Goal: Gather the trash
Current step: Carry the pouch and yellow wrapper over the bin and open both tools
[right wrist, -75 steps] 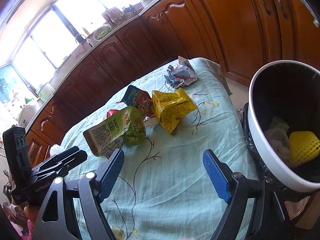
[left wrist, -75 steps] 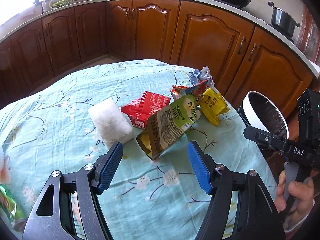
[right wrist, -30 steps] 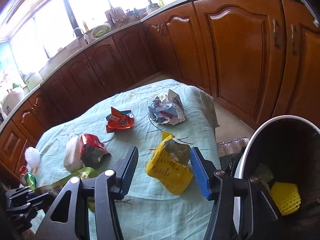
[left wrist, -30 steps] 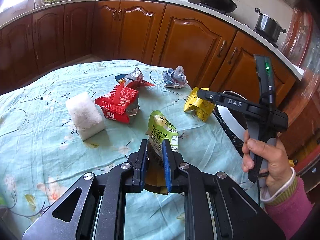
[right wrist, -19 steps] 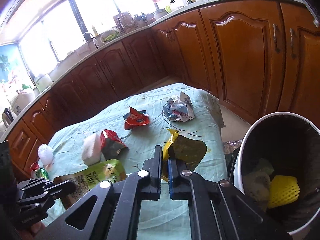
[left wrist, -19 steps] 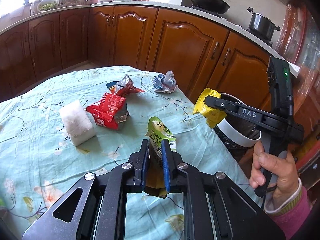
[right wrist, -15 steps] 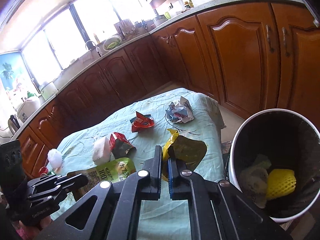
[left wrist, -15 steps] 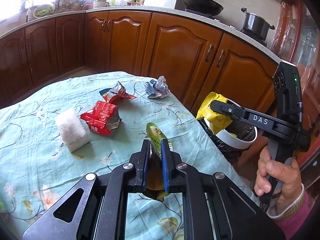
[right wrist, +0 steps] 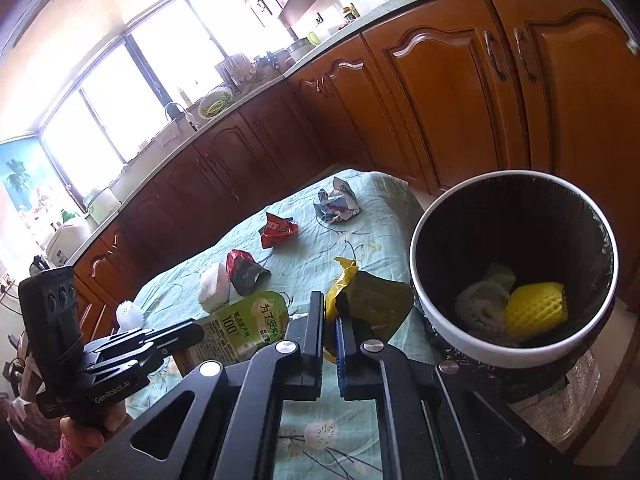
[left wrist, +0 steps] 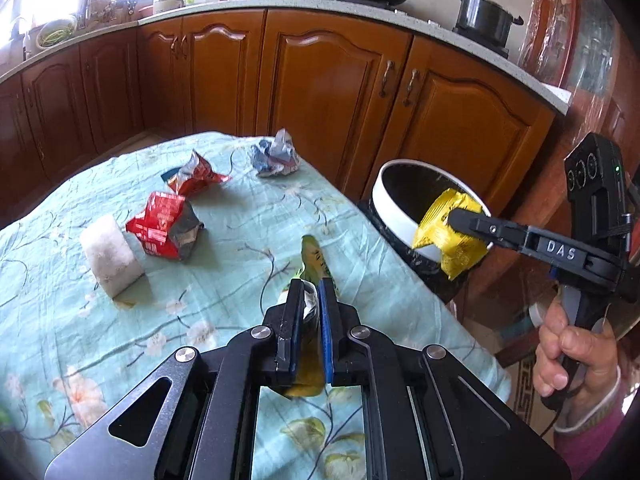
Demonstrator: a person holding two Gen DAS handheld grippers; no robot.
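While the right gripper is clamped down tight on the yellow wrapper, it's got it hanging right at the rim of the trash bin, just off the table edge. Left gripper is basically closed too, pinching the green pouch up above the tablecloth. Both point down at a slant, and the person's hand is wrapped round the right handle. Red wrapper, white sponge and crumpled paper sit on the cloth.
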